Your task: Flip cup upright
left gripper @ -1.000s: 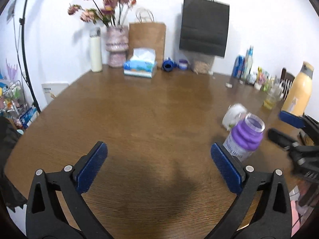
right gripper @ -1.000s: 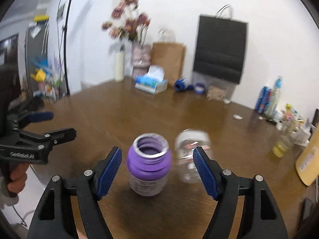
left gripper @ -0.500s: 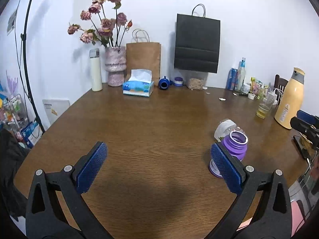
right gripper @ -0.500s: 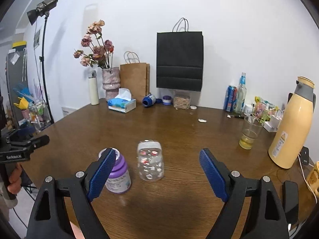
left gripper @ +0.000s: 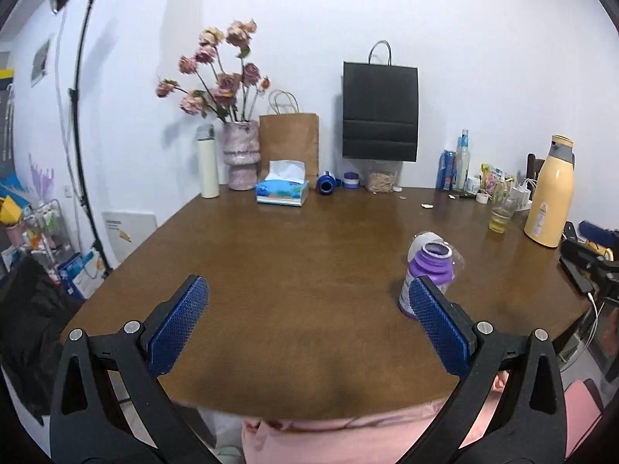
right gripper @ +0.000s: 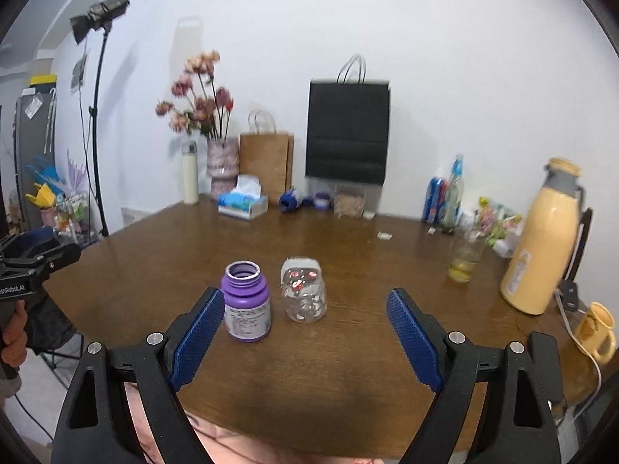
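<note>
We hold our right gripper point(right gripper: 305, 332) low over the near edge of a brown wooden table point(right gripper: 348, 355), its blue-padded jaws spread wide with nothing between them. The purple cup point(right gripper: 246, 301) stands upright, mouth open to the ceiling, at about 11 o'clock from that gripper, just past its left pad. A clear glass jar point(right gripper: 303, 294) sits just beside the cup at 12 o'clock, apart from it.

Our left gripper point(left gripper: 309, 324) also gapes wide and empty; from it the cup point(left gripper: 429, 282) lies at 2 o'clock, partly hidden by the right pad.

A yellow thermos point(right gripper: 541, 239) and a drinking glass point(right gripper: 466, 261) stand at 2 o'clock. A tissue box point(right gripper: 243, 201), flower vase point(right gripper: 222, 164) and black paper bag point(right gripper: 346, 131) line the white wall at 12 o'clock.
</note>
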`<state>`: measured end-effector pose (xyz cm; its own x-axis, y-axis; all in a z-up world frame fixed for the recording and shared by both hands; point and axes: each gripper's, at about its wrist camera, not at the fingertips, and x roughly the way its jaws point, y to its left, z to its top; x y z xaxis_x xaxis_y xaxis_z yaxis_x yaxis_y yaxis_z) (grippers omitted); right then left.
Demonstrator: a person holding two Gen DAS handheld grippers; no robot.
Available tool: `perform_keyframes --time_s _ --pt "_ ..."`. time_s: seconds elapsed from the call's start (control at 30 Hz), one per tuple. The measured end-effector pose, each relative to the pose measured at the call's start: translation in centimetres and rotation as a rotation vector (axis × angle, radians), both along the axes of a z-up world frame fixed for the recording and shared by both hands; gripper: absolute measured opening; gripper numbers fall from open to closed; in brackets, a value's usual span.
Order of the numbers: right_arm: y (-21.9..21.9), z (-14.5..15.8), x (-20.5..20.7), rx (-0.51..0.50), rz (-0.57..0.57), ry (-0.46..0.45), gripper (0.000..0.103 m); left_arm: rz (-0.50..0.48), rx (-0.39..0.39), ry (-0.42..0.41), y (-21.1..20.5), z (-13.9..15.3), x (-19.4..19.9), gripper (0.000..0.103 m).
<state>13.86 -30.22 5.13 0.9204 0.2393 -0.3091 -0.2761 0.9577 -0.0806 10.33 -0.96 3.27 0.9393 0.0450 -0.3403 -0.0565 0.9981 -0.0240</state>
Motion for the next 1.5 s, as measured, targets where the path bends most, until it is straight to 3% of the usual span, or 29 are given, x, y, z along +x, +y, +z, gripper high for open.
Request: perform_keyframes --time_s 0.13,0.27,0.4,0.53,1.5 --pt "0.5 -1.1 -4.7 -0.032 -0.020 -0.077 0.090 -0.010 -0.006 -0.054 -0.1 -1.1 -4.5 0.103" --pt "0.1 -3.4 -8.5 0.041 0.003 -0.012 0.090 -0.022 0.022 -0.071 -0.4 -2.6 -8.1 0.103" --pt "-0.8 -4.6 -11.1 0.067 -0.041 -0.008 0.090 -0.042 0.016 -0.074 -0.5 -3.2 -10.0 0.103" --pt "-1.1 -4.2 -11.2 0.077 -0.054 -0.025 0.090 -0.047 0.025 -0.113 -0.8 -2.7 -10.5 0.103" --pt "-0.7 -4.5 -11.3 0.089 -0.032 -0.019 0.090 -0.038 0.037 -0.160 -0.7 -2.6 -11.7 0.103"
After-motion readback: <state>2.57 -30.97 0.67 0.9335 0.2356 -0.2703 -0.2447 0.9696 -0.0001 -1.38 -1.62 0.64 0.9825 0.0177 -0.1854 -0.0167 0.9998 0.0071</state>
